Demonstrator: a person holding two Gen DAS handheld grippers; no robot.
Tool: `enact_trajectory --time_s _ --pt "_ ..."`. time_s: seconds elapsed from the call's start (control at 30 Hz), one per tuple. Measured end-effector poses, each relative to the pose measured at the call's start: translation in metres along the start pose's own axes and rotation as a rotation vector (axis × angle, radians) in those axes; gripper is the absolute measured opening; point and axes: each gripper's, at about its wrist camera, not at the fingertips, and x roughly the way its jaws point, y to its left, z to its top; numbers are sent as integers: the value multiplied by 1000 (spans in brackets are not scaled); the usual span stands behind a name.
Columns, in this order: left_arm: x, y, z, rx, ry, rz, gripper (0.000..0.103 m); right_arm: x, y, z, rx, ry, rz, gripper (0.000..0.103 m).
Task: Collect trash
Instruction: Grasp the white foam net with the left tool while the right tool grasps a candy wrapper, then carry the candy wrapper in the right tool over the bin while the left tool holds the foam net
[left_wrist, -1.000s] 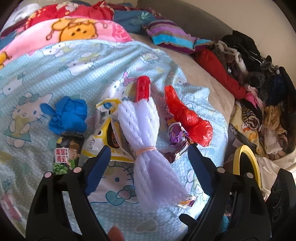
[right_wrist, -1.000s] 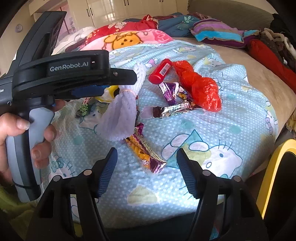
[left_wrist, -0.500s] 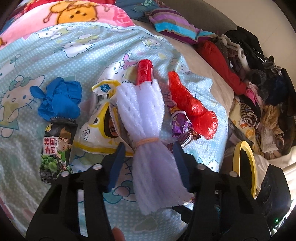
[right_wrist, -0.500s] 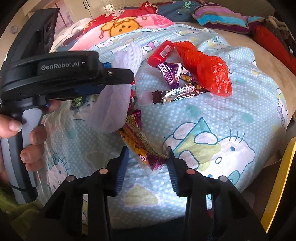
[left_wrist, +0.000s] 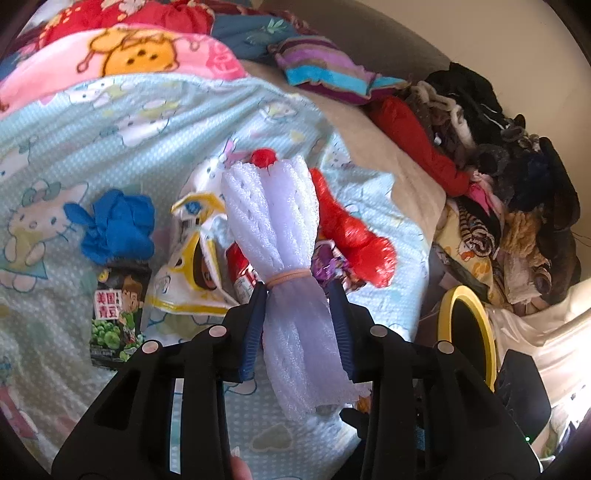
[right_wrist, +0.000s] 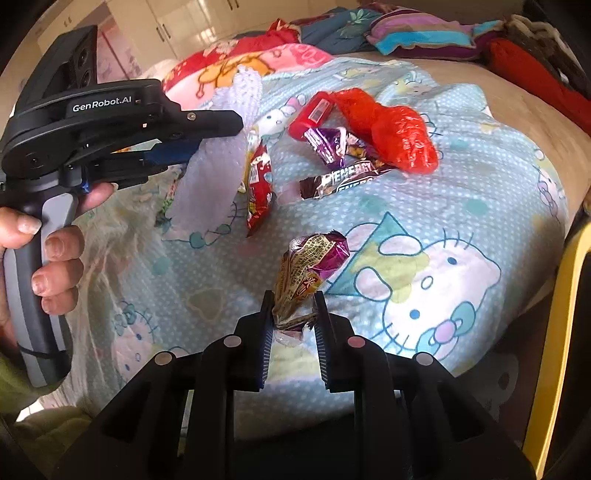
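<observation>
Foam net bundle (left_wrist: 280, 236), white, tied at mid-length with a rubber band (left_wrist: 288, 275): long axis runs along the left gripper's fingers, fanned top end pointing away from the camera toward the red bottle cap (left_wrist: 263, 157), frayed tail end toward the handle. Left gripper (left_wrist: 297, 299) is level over the Hello Kitty sheet (left_wrist: 122, 125), fingers narrow and clamped on the bundle just below the band. From the right wrist, the person's hand (right_wrist: 48, 243) wraps the left grip (right_wrist: 37, 288), bundle (right_wrist: 218, 173) hanging off the front.

Purple-gold wrapper (right_wrist: 308, 266): long axis tilted up and right, crumpled top pointing away from the right gripper. Right gripper (right_wrist: 293, 308) is low over the sheet, fingers narrow, pinching the wrapper's twisted bottom end.

Relative to the bundle: red plastic bag (right_wrist: 388, 129) right, blue glove (left_wrist: 118, 225) left, green pea snack packet (left_wrist: 116, 317) lower left, yellow-white wrapper (left_wrist: 192, 273) just left. Yellow-rimmed bin (left_wrist: 467, 332) lower right, off the bed.
</observation>
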Motion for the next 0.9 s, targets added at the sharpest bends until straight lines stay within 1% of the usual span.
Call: enact_trajectory --time_s 0.23,0.37,0.9 --pt "-12 -16 3 38 -35 -13 27 -22 3 -3 8 -53 5 20" --pt "-17 -26 4 61 -51 -22 27 -31 2 2 9 -80 6 20" --pt "-30 -55 -1 123 -77 -52 27 -68 1 6 14 -166 -21 20"
